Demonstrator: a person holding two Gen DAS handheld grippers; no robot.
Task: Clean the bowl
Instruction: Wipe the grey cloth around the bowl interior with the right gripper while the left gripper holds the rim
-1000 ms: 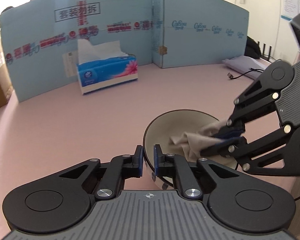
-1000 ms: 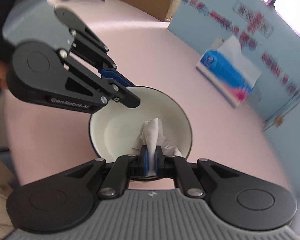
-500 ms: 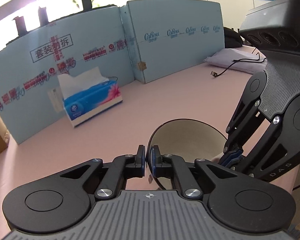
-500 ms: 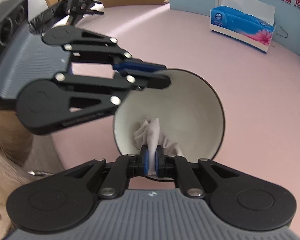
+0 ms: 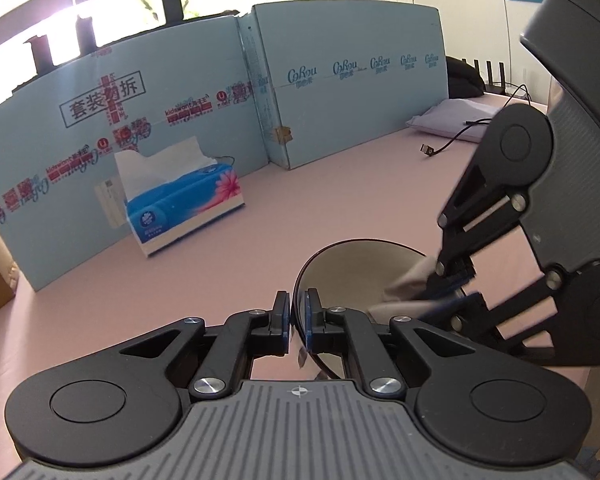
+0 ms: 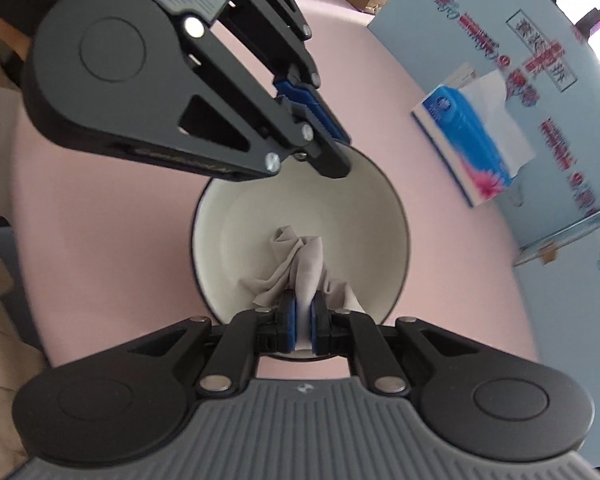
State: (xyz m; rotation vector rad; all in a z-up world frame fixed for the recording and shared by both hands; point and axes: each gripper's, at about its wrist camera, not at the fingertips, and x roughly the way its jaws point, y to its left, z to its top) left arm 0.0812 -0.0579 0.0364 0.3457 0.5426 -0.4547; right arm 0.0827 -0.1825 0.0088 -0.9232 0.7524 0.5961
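Right wrist view: cloth point(image 6: 300, 268) pinched by right gripper point(image 6: 303, 316) inside bowl point(image 6: 380, 216); rim clamped by left gripper point(image 6: 336, 152); cloth best swept along wall, rim held firm.

One bowl point(image 6: 300, 216) sits on the tabletop point(image 5: 340, 208), with one cloth point(image 6: 300, 264) inside it. There is one tissue box point(image 5: 184, 208), two grippers point(image 5: 298, 320) point(image 6: 303, 322), one cable point(image 5: 460, 136) and two blue cardboard panels point(image 5: 352, 92).

Each wrist camera looks closely down along its own fingers, the views crossing and sharing the bowl point(image 5: 364, 276) and pink table point(image 6: 100, 216).
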